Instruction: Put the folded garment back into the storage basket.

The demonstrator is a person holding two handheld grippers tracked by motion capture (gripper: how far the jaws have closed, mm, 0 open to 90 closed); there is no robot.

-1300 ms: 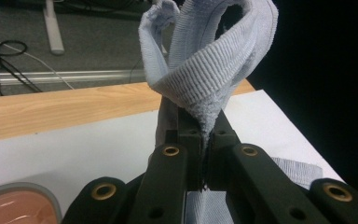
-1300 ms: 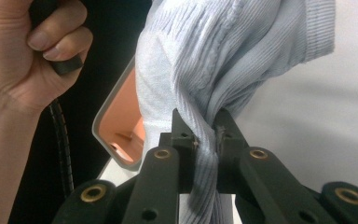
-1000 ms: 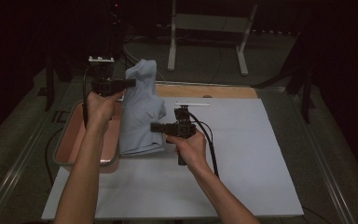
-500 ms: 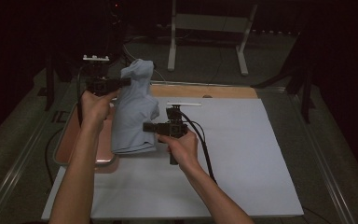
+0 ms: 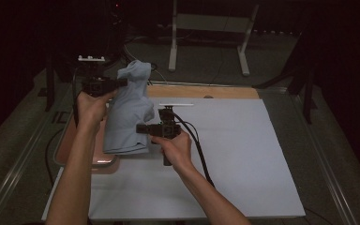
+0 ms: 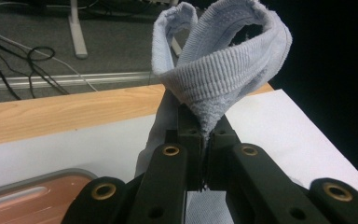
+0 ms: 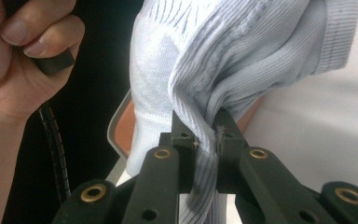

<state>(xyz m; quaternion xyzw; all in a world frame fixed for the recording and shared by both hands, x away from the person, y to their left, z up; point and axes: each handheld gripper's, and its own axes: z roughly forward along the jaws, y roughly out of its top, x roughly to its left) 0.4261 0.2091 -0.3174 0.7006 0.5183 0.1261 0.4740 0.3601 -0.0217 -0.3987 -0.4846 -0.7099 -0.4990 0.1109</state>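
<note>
Cloth [image 5: 127, 112] held upright
Long axis vertical, top end up near mat's [image 5: 243, 140] far-left corner; L gripper [image 5: 122, 83] & R gripper [image 5: 140, 128] both clamp it.

Table [image 5: 206, 91] with a wooden top, bare along its far edge. A white sheet [image 5: 243, 159] covers most of it, reaching the near edge. A pink tray [image 5: 101, 164] with a grey rim lies at the left, its right edge overlapping the sheet.
</note>
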